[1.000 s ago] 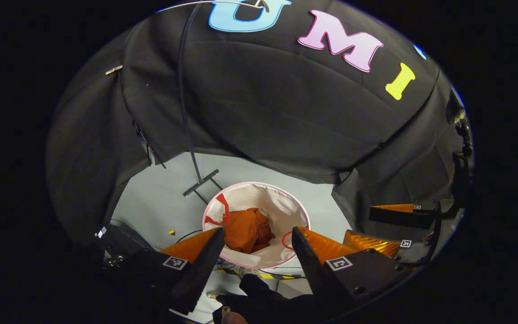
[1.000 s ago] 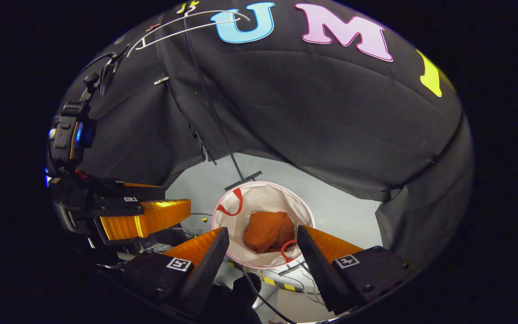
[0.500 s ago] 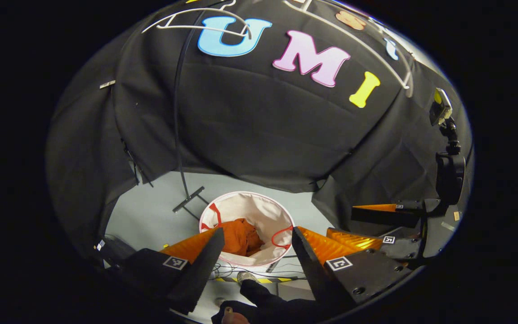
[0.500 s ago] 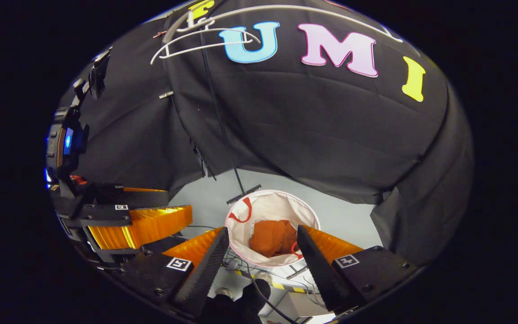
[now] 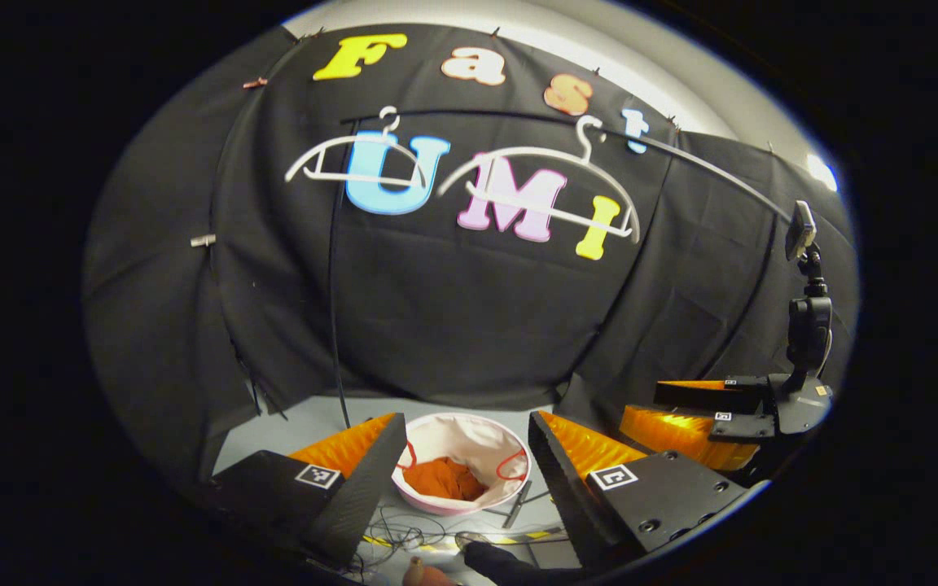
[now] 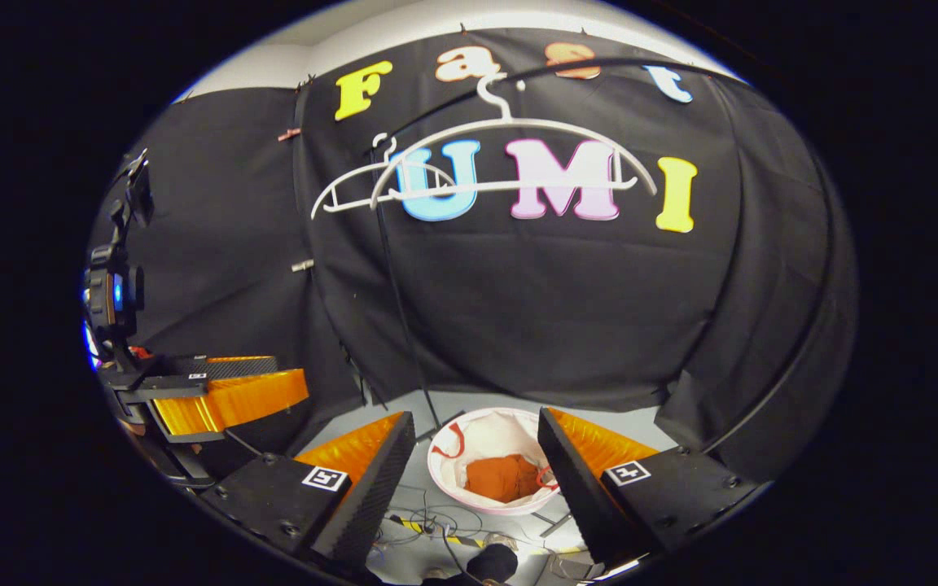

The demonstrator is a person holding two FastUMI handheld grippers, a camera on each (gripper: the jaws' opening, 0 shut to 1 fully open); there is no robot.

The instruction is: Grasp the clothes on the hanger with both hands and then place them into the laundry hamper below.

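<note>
Both my claws spread wide, nothing held: left gripper (image 5: 461, 468), right gripper (image 6: 473, 468). Crumpled orange cloth garment (image 6: 506, 478) lies inside the round white fabric hamper with red handles (image 6: 446, 480), on the floor below. Two white plastic hangers (image 5: 538, 187) bare on the rail. Garment looks soft, light, limp; I'd pinch a raised fold.
</note>
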